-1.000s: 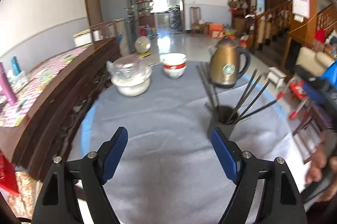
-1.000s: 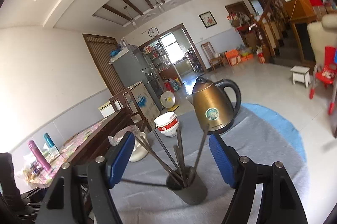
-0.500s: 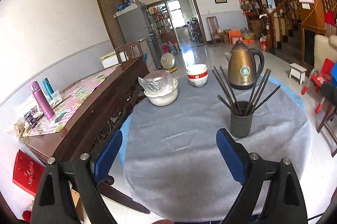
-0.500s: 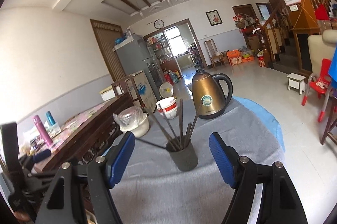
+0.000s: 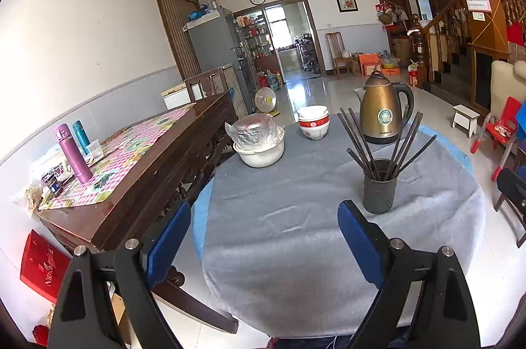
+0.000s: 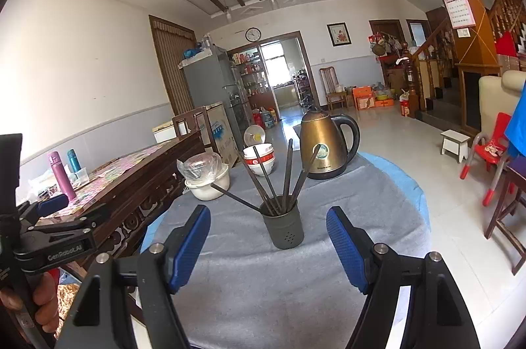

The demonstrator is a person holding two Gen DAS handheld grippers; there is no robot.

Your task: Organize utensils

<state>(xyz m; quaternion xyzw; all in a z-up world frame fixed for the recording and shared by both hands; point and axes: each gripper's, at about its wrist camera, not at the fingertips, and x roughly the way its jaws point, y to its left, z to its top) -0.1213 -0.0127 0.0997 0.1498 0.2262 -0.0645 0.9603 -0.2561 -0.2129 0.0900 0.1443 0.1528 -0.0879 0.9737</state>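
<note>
With both the left gripper [image 5: 263,237] and right gripper [image 6: 268,245] wide and empty, the chopsticks [image 6: 279,178] stand splayed in the holder [image 6: 286,227] mid-table, looking light, stiff, slick; best pinched near the upper shafts

Round table [image 5: 296,267] w/ grey cloth: utensil cup [image 5: 379,186], kettle [image 5: 381,115], stacked bowls [image 5: 313,122], covered white bowl [image 5: 259,142]

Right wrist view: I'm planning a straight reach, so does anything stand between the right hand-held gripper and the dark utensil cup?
Nothing visible does. Only bare grey tablecloth lies between the open right hand-held gripper and the dark cylindrical cup of chopsticks.
</note>
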